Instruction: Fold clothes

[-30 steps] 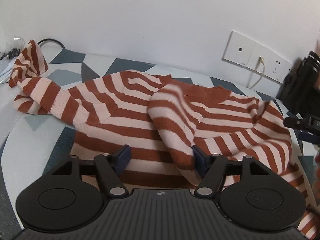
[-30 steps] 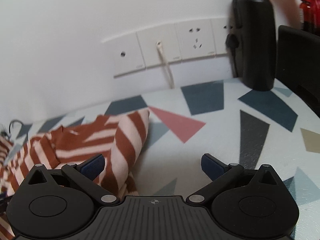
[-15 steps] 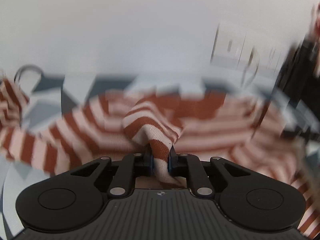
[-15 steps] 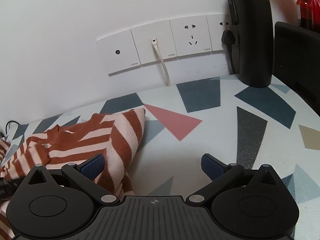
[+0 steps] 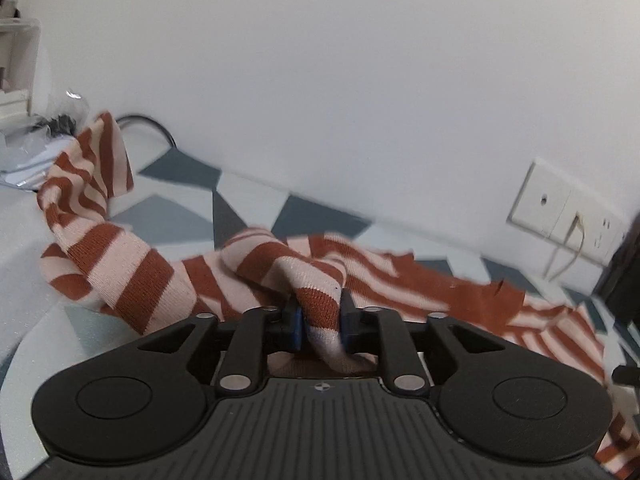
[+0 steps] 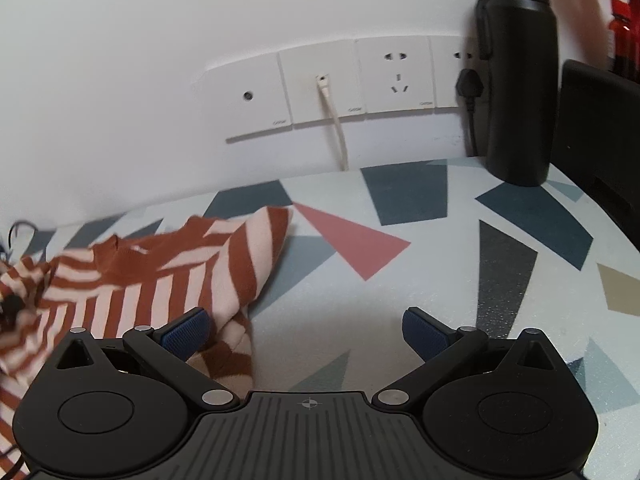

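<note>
Pinching a fold of striped sweater (image 5: 320,300), the left hand-held gripper (image 5: 320,326) has just eased slightly. The right hand-held gripper (image 6: 306,330) gapes empty, sweater lying left on the surface (image 6: 360,320).

Sleeve (image 5: 320,308) now inside left claw (image 5: 320,326).

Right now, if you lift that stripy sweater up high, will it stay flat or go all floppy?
Probably floppy: the stripy sweater already bunches and sags where the left hand-held gripper pinches a fold. The loose sleeve would likely dangle and trail behind. It looks like soft knit, so it should be light and unlikely to slip from the pads.
</note>
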### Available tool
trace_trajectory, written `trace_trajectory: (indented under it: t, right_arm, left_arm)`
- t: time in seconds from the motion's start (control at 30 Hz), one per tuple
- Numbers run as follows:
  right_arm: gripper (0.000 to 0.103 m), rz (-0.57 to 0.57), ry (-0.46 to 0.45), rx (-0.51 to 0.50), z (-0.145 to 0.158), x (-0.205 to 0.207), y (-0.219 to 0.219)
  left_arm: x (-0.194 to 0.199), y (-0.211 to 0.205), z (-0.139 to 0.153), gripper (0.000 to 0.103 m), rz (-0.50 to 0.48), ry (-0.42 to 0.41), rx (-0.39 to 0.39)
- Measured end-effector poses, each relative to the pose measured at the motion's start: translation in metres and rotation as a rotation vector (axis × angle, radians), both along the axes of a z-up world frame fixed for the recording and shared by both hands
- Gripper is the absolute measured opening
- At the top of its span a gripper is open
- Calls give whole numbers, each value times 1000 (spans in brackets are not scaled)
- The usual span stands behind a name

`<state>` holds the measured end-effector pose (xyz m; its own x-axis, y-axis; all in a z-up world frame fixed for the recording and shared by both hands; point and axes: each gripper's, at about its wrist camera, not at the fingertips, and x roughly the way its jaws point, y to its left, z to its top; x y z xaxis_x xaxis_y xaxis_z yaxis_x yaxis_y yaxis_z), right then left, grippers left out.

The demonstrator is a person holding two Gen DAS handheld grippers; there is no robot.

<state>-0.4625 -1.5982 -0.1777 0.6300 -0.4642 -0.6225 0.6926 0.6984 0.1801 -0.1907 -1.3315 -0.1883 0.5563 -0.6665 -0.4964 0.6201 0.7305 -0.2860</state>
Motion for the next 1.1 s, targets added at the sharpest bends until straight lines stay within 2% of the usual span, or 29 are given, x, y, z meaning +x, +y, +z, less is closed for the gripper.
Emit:
trace_trajectory:
  t: [0.07,0.2,0.33,0.5,0.6,0.73,0.8,0.87,0.97,1.1]
  right_arm:
    - [102,43,25,-45,4,3,9]
    - [102,177,92,-180,11,9,40]
    - [102,292,154,-265,9,16,67]
    - [102,351,255,-338,-5,31,87]
    - [102,322,255,-354,-8,34,84]
    - [102,182,277,-378,-9,33,66]
    - [102,122,277,-382,-7,28,57]
    - [102,23,316,-449,-4,22,49]
    - [102,44,353,-412,-8,13,36]
    - [102,46,349,-395,-12,11,32]
  left_arm:
    - [7,-2,-5,42,-43,59,7]
    - [13,4,-4,46,-88,84,-25]
    - [20,10,-4,48,-129,115,-44]
    - [16,11,1,49,-140,111,-21]
    - [14,11,3,50,-149,106,-24]
    - [12,12,4,50,-152,94,-64]
    - [9,10,3,42,-159,70,-79]
    - [7,2,0,42,-180,68,-54]
    - [8,-3,-3,42,-191,92,-39]
    - [16,2,-5,42,-176,131,-69]
